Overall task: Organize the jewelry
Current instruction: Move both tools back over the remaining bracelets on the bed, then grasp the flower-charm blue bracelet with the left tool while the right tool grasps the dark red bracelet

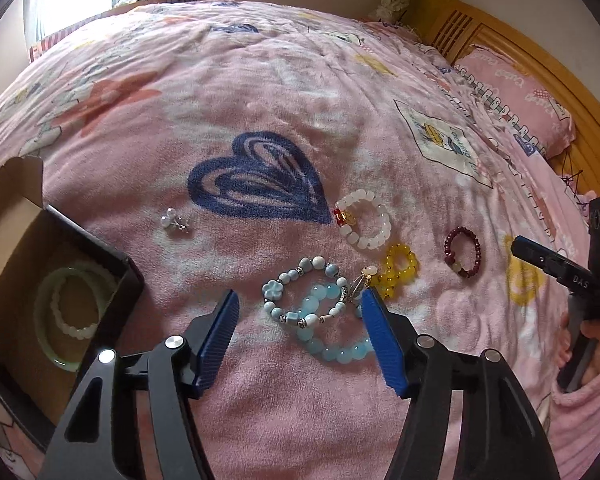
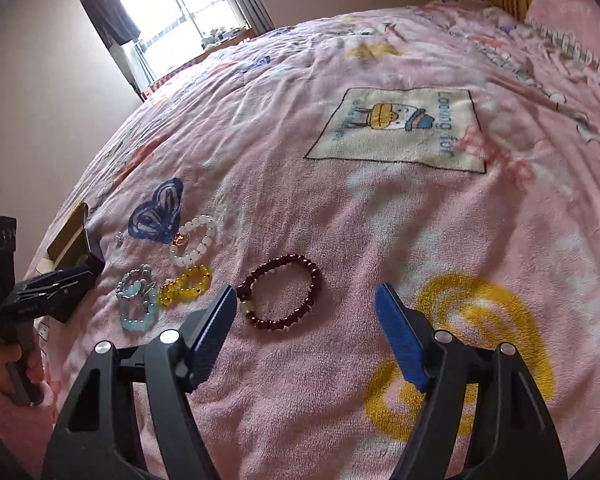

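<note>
My left gripper (image 1: 300, 300) hangs open low over the pink blanket (image 1: 260, 80), its blue pads on either side of a pale blue flower-bead bracelet (image 1: 269, 289) and a light blue glass-bead bracelet (image 1: 332, 350). The pads do not press on them. A small earring (image 1: 366, 276) lies by the right pad. Beyond lie a yellow bracelet (image 1: 387, 280), a white bead bracelet (image 1: 382, 216) and a stud earring (image 1: 174, 220). My right gripper (image 2: 306, 294) is open, with a dark red bracelet (image 2: 314, 280) on the blanket between and just past its fingertips.
An open black box (image 1: 100, 248) at the left holds a green bangle (image 1: 44, 320) and a white bead bracelet (image 1: 76, 326). A pink pillow (image 1: 512, 96) and wooden headboard (image 1: 480, 28) lie at the far right. A hand (image 1: 596, 332) holds the right gripper's handle.
</note>
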The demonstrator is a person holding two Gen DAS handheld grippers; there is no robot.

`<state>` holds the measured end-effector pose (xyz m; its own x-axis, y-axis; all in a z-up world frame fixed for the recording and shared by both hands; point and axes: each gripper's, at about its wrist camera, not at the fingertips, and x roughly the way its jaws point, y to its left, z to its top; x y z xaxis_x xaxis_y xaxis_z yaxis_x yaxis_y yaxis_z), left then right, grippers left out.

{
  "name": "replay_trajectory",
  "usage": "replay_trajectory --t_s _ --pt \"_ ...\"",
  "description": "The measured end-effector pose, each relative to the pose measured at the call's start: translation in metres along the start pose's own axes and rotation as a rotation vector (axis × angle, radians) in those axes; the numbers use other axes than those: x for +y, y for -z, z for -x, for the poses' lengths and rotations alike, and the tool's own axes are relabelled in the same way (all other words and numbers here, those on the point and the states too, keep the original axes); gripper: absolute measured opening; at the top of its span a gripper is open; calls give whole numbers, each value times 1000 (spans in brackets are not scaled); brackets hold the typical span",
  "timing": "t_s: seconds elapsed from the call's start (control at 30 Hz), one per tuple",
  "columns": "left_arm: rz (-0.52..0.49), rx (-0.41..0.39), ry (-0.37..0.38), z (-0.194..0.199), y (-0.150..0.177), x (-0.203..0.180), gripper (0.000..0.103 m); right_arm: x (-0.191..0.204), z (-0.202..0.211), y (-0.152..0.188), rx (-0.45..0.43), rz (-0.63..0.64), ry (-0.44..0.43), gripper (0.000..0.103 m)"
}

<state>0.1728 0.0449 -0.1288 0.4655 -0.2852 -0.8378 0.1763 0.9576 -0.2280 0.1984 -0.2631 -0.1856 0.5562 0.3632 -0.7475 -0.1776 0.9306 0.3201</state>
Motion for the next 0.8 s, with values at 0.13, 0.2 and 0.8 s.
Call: replay_trajectory --t_s 0.13,0.2,0.8 --pt "22 16 4 -10 1 7 63 -1 -4 1 0 25 28 69" --pt "37 24 13 -14 1 13 60 -3 -5 2 -4 18 2 69" --pt "86 48 76 -44 -2 29 31 -7 -39 8 62 -26 -14 44"
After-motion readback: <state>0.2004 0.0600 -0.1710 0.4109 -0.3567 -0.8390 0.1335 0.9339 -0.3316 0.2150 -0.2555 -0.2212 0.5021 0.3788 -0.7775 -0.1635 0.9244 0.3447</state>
